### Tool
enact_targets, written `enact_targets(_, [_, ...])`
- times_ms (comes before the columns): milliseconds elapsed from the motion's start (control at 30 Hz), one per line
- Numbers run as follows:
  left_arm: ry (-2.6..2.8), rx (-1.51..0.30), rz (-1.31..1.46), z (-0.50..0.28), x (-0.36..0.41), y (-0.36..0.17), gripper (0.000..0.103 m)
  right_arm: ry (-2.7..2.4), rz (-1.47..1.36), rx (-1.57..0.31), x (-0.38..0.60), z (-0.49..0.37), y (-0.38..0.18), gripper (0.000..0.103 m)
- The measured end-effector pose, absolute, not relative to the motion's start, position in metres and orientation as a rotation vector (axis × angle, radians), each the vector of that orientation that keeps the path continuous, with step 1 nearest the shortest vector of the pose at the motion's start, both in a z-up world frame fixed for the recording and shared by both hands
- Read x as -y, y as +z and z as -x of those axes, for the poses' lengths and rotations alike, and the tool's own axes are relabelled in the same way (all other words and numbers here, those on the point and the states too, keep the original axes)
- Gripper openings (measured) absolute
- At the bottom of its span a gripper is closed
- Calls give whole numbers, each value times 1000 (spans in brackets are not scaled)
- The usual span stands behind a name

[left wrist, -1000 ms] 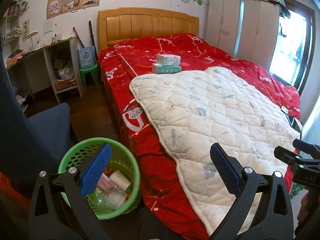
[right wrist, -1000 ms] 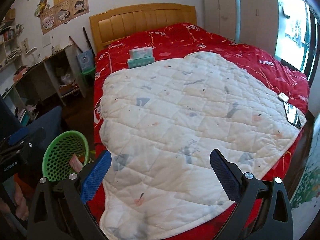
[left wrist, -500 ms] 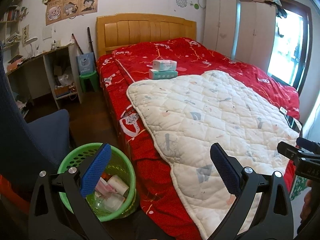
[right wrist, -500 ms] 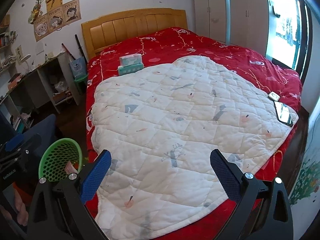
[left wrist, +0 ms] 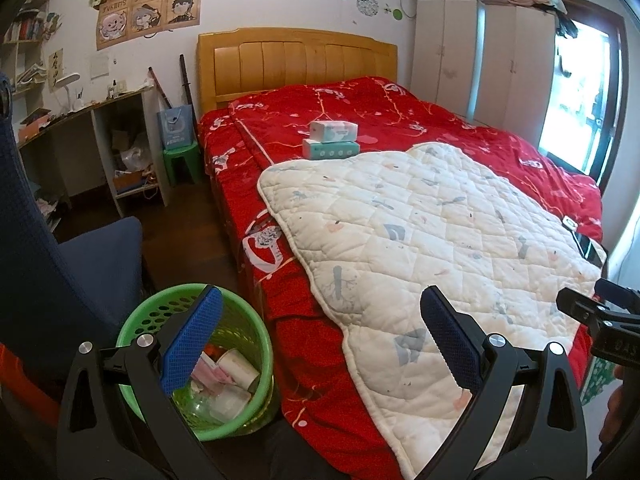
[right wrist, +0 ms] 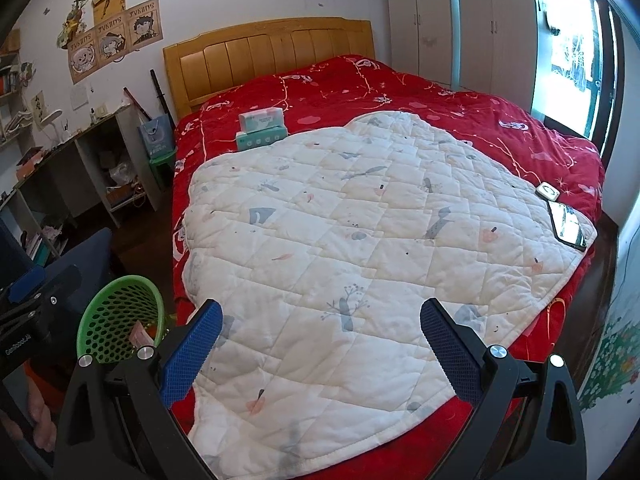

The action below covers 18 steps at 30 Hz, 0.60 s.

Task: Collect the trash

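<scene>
Fingers on both grippers stand spread wide with nothing held: the left gripper [left wrist: 320,336] hangs above the bed's near corner, the right gripper [right wrist: 320,340] above the white quilt [right wrist: 360,248]. The green trash basket [left wrist: 140,320] sits upright on the floor at about seven o'clock from the left gripper, mouth facing up, between the blue chair [left wrist: 80,264] and the red bedspread [left wrist: 320,360]. Paper cups [left wrist: 238,366] and crumpled wrappers lie inside it. Two tissue boxes [right wrist: 262,128] are stacked toward twelve o'clock near the headboard [right wrist: 272,52], long sides across the bed. A phone [right wrist: 568,226] lies at the quilt's three o'clock edge. A cluttered desk [left wrist: 100,100] stands at ten o'clock.
</scene>
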<state>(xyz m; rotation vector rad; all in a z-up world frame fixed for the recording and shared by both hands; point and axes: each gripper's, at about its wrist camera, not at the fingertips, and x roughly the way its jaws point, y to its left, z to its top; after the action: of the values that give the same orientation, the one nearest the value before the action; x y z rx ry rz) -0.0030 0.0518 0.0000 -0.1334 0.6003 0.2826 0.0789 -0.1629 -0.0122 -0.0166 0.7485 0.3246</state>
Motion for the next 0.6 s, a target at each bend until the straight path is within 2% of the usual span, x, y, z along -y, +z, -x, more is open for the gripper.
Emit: enact_targets(600, [330, -564, 134, 9, -52, 7, 98, 353, -1, -685, 163, -70, -2, 96])
